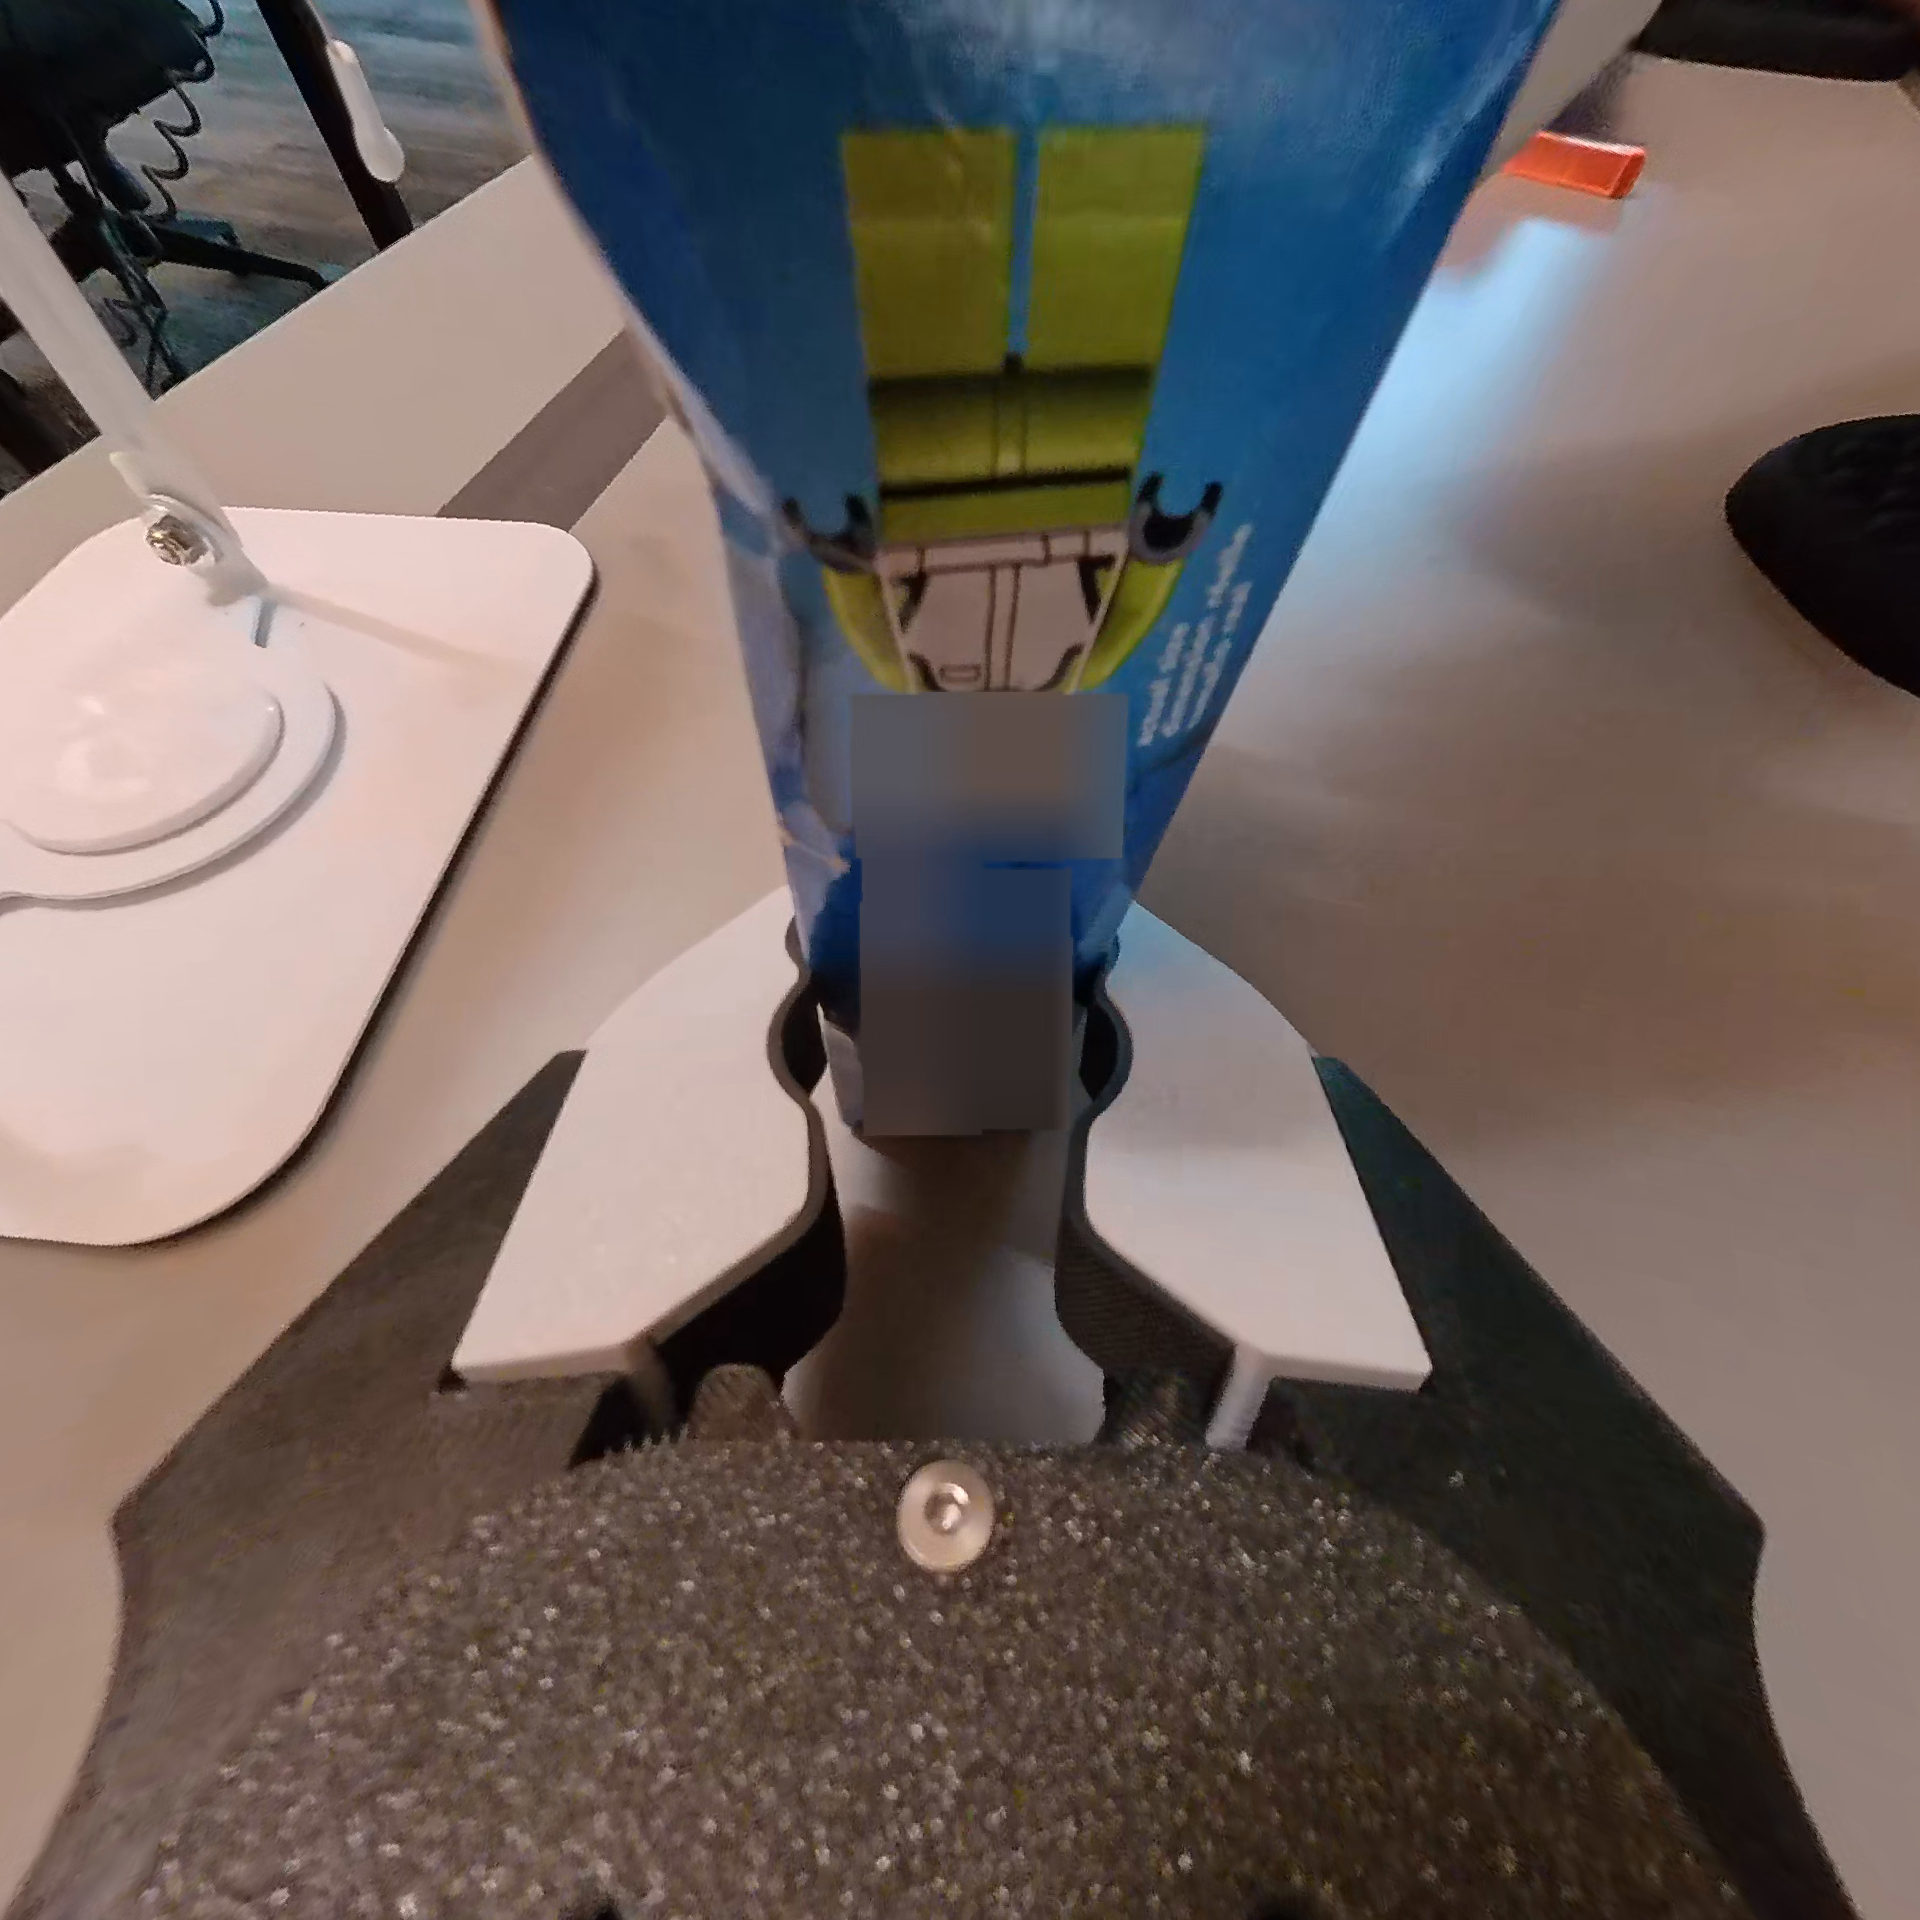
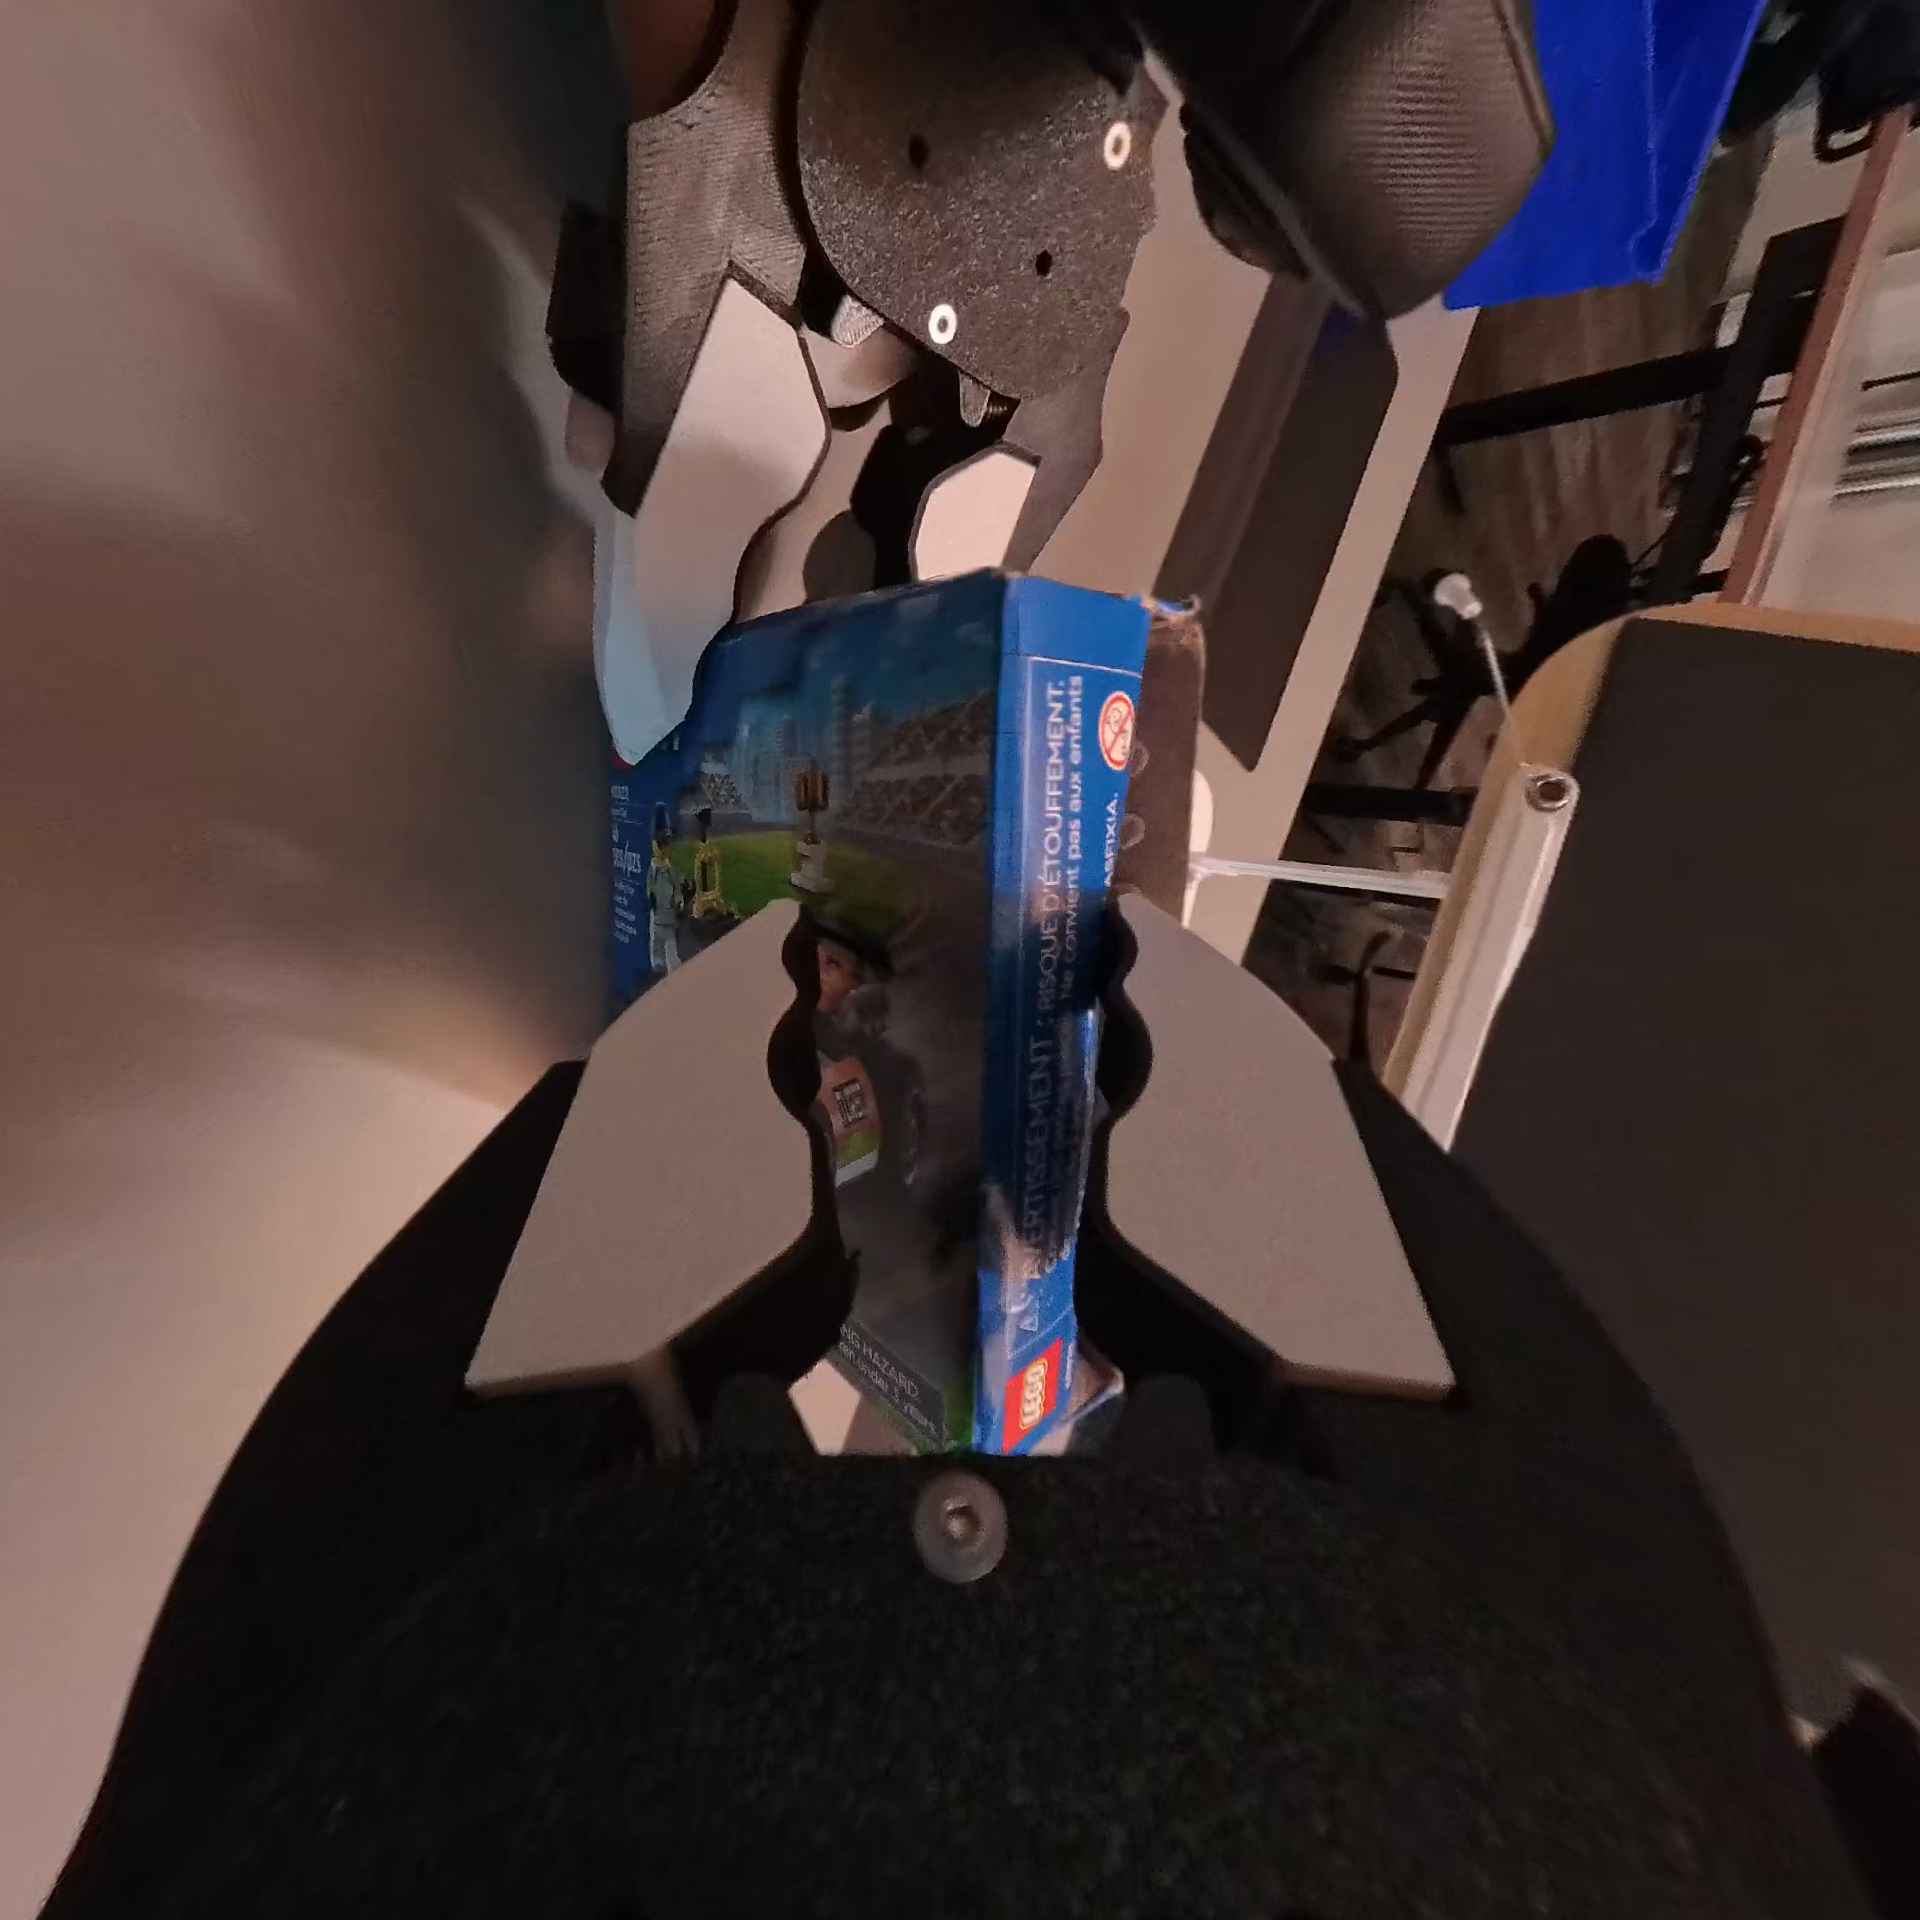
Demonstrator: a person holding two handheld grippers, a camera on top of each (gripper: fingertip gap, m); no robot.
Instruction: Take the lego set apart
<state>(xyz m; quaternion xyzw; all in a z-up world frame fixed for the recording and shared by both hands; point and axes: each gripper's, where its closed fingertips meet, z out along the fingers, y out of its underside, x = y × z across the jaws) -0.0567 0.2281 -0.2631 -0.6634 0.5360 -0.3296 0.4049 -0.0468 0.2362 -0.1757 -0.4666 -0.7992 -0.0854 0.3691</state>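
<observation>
A blue lego box (image 1: 1039,343) with printed pictures is held in the air between both grippers. In the left wrist view my left gripper (image 1: 951,997) is shut on the box's near end, and the box stretches away from the camera. In the right wrist view my right gripper (image 2: 951,935) is shut on the other end of the box (image 2: 904,748), gripping its narrow sides. The left gripper (image 2: 862,582) shows beyond it, holding the far end. No built lego model is in view.
The grey table (image 1: 1455,831) lies below. A white lamp base (image 1: 208,831) sits on it at the left, a small orange piece (image 1: 1579,166) at the far right, and a black object (image 1: 1839,551) at the right edge. A dark wood-edged panel (image 2: 1714,1039) stands right. The grippers' ends are close to 9 centimeters from one another.
</observation>
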